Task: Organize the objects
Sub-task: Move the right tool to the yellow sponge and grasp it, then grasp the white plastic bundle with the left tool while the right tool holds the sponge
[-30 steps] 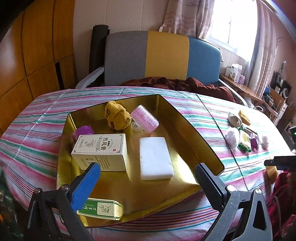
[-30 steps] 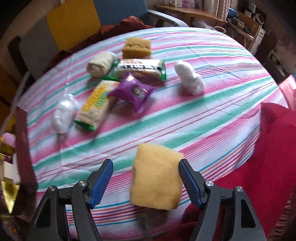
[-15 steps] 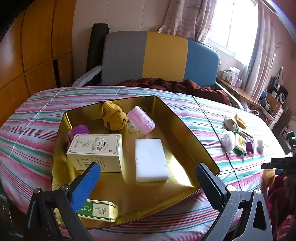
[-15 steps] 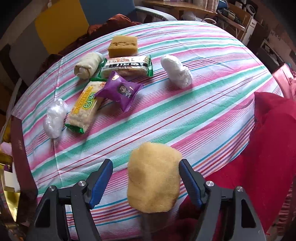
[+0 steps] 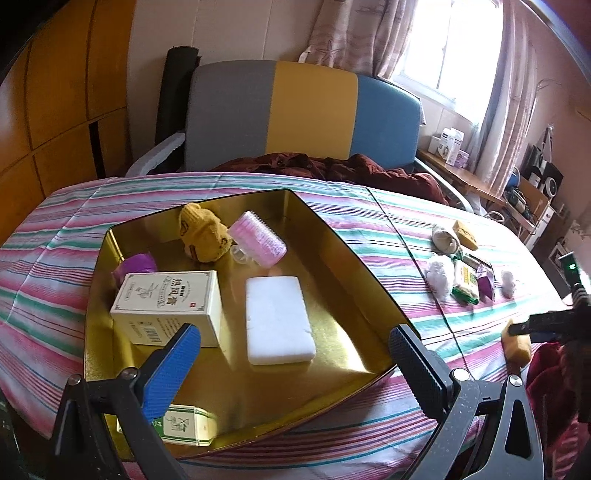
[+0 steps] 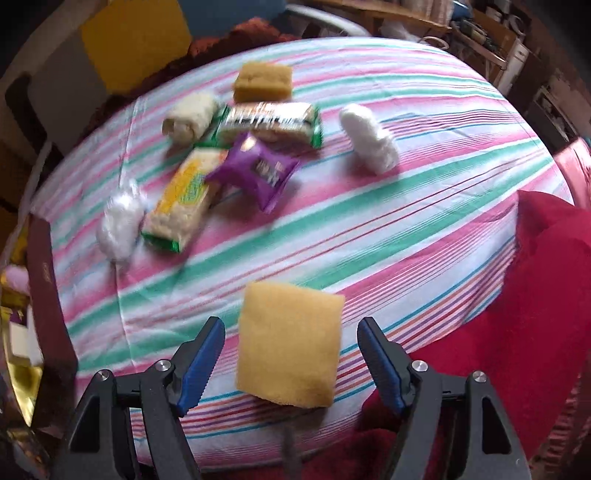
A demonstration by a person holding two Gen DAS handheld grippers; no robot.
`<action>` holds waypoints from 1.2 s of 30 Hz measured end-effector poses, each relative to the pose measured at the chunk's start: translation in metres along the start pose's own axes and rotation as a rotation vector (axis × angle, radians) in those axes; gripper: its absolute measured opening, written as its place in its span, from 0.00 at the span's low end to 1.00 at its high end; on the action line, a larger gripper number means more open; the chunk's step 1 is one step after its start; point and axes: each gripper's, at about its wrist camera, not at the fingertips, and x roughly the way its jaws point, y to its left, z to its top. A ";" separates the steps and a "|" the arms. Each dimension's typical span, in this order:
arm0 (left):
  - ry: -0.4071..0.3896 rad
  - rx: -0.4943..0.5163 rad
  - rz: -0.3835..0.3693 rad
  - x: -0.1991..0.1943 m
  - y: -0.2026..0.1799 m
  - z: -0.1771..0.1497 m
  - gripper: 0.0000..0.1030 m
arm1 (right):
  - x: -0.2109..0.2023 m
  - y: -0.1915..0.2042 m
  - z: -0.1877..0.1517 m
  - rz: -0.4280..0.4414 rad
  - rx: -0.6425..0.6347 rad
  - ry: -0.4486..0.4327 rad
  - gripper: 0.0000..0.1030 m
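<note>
Right gripper (image 6: 291,360) jaws half-open, just closing around yellow sponge (image 6: 290,341), no contact yet; sponge at tabletop (image 6: 406,229) near edge, uneven squeeze may push it off.

sofa (image 5: 310,114) grey-yellow-blue | curtains (image 5: 354,33) | wooden wall panels (image 5: 62,92) | maroon blanket (image 5: 332,170)

The left wrist camera looks slantwise down across the gold tray (image 5: 373,295) toward the sofa (image 5: 306,114) and window. The right wrist camera looks steeply down, close over the striped table (image 6: 406,229). Both views share the snack cluster (image 6: 255,166) and tray edge
</note>
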 end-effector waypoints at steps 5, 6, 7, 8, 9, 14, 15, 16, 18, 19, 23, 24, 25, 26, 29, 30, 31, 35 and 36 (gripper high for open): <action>-0.001 0.023 -0.022 0.000 -0.008 0.003 1.00 | 0.000 0.008 -0.001 -0.006 -0.054 -0.018 0.52; 0.003 0.030 -0.026 0.002 -0.011 0.003 1.00 | -0.002 0.011 0.000 -0.005 -0.072 -0.033 0.52; 0.007 0.035 -0.029 0.003 -0.012 0.003 1.00 | -0.005 0.012 0.001 -0.008 -0.082 -0.045 0.52; 0.010 0.041 -0.032 0.003 -0.015 0.003 1.00 | -0.007 0.013 0.003 -0.006 -0.089 -0.055 0.52; 0.012 0.048 -0.036 0.004 -0.017 0.003 1.00 | -0.009 0.014 0.006 0.002 -0.094 -0.063 0.52; 0.009 0.090 -0.069 0.006 -0.035 0.011 1.00 | -0.012 0.015 0.031 -0.020 -0.128 -0.086 0.53; 0.008 0.097 -0.082 0.006 -0.039 0.013 1.00 | -0.008 0.011 0.036 -0.023 -0.121 -0.083 0.53; 0.009 0.104 -0.098 0.007 -0.045 0.016 1.00 | -0.005 0.006 0.040 -0.020 -0.113 -0.081 0.53; 0.016 0.123 -0.117 0.010 -0.055 0.021 1.00 | 0.005 0.000 0.042 0.001 -0.081 -0.069 0.53; 0.022 0.140 -0.124 0.013 -0.062 0.024 1.00 | 0.009 -0.003 0.041 0.016 -0.068 -0.063 0.53; 0.037 0.191 -0.119 0.025 -0.087 0.034 1.00 | 0.010 0.003 0.040 0.052 -0.099 -0.088 0.53; 0.045 0.194 -0.131 0.028 -0.091 0.037 1.00 | 0.011 0.004 0.040 0.052 -0.106 -0.089 0.53; 0.059 0.194 -0.139 0.034 -0.097 0.040 1.00 | 0.012 0.006 0.040 0.049 -0.113 -0.091 0.53; 0.076 0.194 -0.141 0.040 -0.101 0.042 1.00 | 0.011 0.004 0.039 0.050 -0.116 -0.092 0.53; 0.113 0.200 -0.153 0.057 -0.116 0.049 1.00 | 0.009 0.003 0.039 0.057 -0.119 -0.095 0.53; 0.119 0.201 -0.157 0.061 -0.119 0.050 1.00 | 0.010 0.003 0.040 0.057 -0.121 -0.096 0.53; 0.128 0.206 -0.164 0.066 -0.125 0.052 1.00 | 0.010 0.003 0.040 0.055 -0.123 -0.097 0.53; 0.144 0.250 -0.156 0.083 -0.146 0.059 1.00 | 0.014 0.008 0.043 0.043 -0.132 -0.098 0.53; 0.149 0.260 -0.155 0.087 -0.151 0.060 1.00 | 0.014 0.008 0.043 0.042 -0.132 -0.100 0.53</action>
